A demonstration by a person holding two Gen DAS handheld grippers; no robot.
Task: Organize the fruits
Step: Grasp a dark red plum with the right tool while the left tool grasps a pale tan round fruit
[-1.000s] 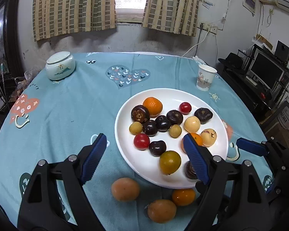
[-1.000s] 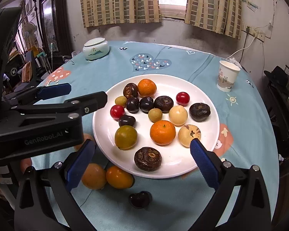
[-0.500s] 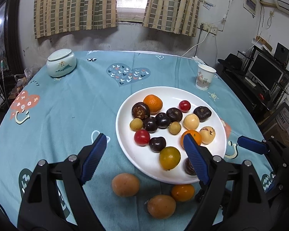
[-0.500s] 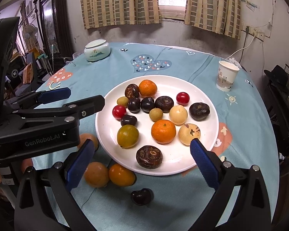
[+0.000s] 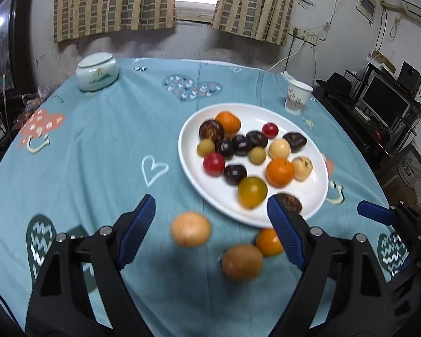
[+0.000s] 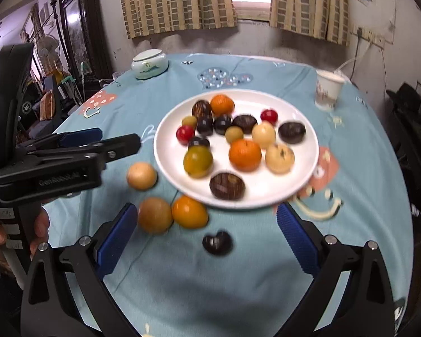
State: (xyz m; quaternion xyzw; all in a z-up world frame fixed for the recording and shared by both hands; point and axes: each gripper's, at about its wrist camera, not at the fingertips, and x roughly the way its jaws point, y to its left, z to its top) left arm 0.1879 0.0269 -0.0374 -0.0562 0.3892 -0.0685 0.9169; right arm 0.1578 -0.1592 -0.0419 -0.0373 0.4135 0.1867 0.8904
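Left gripper and right gripper: jaws wide apart, nothing between pads, both above the tablecloth. White plate holds most fruit, approx. centre-right of table. Off the plate, near its front rim: two tan fruits, one orange, one dark fruit.

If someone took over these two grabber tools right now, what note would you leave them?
Left gripper: fingers open, empty, above the pale round fruit.
Right gripper: fingers open, empty, above the dark heart-shaped fruit.
Done: most fruit sits on the white plate.
Left: four pieces lie on the tablecloth beside the plate: the pale one, a brown fruit, an orange fruit and the dark one.
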